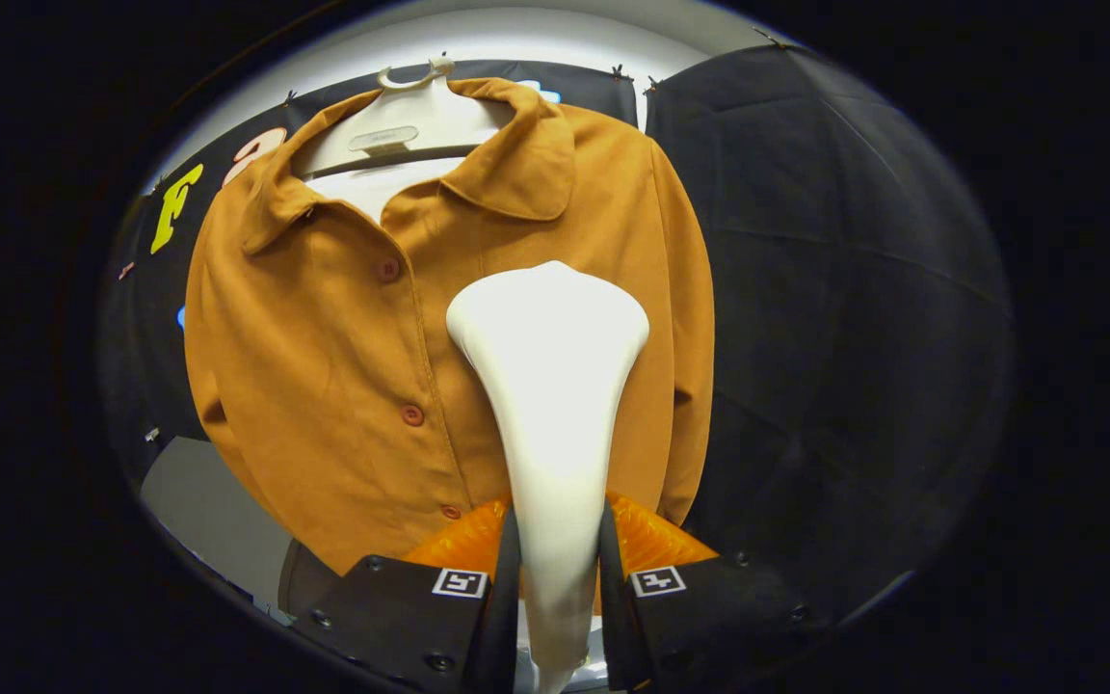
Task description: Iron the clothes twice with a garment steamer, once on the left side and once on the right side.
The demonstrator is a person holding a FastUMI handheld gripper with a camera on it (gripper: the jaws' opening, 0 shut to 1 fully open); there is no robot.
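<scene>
A mustard-brown buttoned shirt (343, 366) hangs on a white hanger (410, 116) against the booth's wall. A white garment steamer (555, 405) stands upright in my gripper (557, 569), whose two fingers press on its narrow handle from both sides. The steamer's wide head (547, 308) rises beyond the fingers and lies over the shirt's right half, just right of the button row (411, 414). Whether the head touches the cloth cannot be told. The shirt's lower right part is hidden behind the steamer.
Black cloth wall (834, 318) stretches to the right of the shirt. A grey surface (218, 511) shows low on the left, below the shirt's hem. A white lit strip (516, 39) runs above the hanger.
</scene>
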